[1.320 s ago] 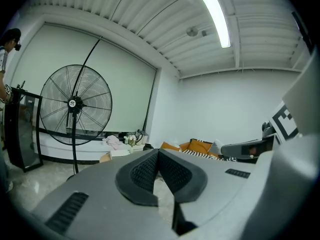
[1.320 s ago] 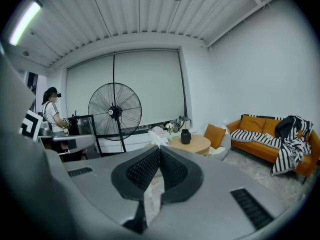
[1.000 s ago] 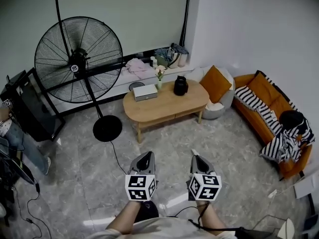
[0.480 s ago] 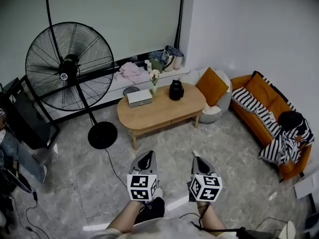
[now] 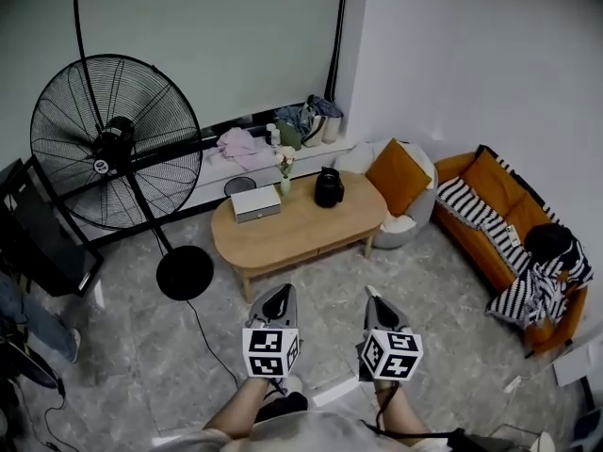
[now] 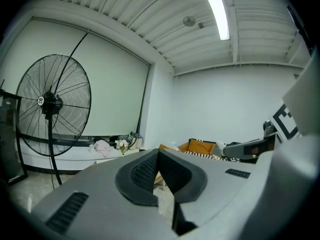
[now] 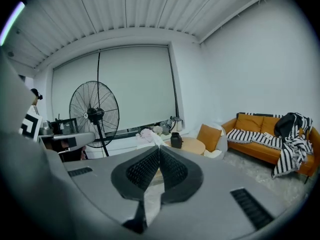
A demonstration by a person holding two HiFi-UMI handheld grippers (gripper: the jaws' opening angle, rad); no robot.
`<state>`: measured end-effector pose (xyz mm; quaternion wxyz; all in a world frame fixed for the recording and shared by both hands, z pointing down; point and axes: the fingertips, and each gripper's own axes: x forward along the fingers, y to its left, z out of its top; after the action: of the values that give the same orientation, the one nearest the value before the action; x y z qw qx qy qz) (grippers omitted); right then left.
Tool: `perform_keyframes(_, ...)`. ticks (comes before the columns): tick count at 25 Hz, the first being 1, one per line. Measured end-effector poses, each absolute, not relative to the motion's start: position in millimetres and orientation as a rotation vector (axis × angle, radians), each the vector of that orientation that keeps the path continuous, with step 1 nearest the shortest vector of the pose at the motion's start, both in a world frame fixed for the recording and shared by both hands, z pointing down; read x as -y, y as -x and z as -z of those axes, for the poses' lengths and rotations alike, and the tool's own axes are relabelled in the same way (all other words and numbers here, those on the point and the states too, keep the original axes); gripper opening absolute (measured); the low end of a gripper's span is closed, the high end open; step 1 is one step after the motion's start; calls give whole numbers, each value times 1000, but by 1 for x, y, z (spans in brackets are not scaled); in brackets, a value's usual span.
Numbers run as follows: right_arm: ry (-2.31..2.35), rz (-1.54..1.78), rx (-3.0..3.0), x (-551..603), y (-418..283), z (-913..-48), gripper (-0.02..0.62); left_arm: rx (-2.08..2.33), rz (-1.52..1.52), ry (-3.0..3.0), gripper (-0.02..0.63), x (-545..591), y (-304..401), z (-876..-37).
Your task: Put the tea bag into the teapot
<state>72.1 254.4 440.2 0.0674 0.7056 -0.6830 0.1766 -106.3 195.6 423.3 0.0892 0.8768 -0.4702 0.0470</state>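
Both grippers are held low over the grey floor point(image 5: 443, 328), side by side. The left gripper point(image 5: 280, 293) has its jaws pressed together at the tips with nothing between them, and the right gripper point(image 5: 370, 294) is likewise closed and empty.

At 12 o'clock from them, well apart, stands the oval wooden surface point(image 5: 301, 229). The black teapot point(image 5: 328, 187) sits upright near its far edge, at about 1 o'clock from the surface's middle. A grey box point(image 5: 256, 202) lies at 11 o'clock, and a small vase of flowers point(image 5: 285, 169) stands between box and teapot. No tea bag can be made out in any view.

A large standing fan point(image 5: 113, 144) is at 10 o'clock, and an orange sofa point(image 5: 495, 219) at 2 o'clock.
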Motion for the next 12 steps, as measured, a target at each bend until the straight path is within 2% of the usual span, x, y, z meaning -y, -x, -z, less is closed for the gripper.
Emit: perform_keyframes(12,-2133,-530,2038,-168,-86,-440,34,1379,-117,-2612,5,-105,91,-426)
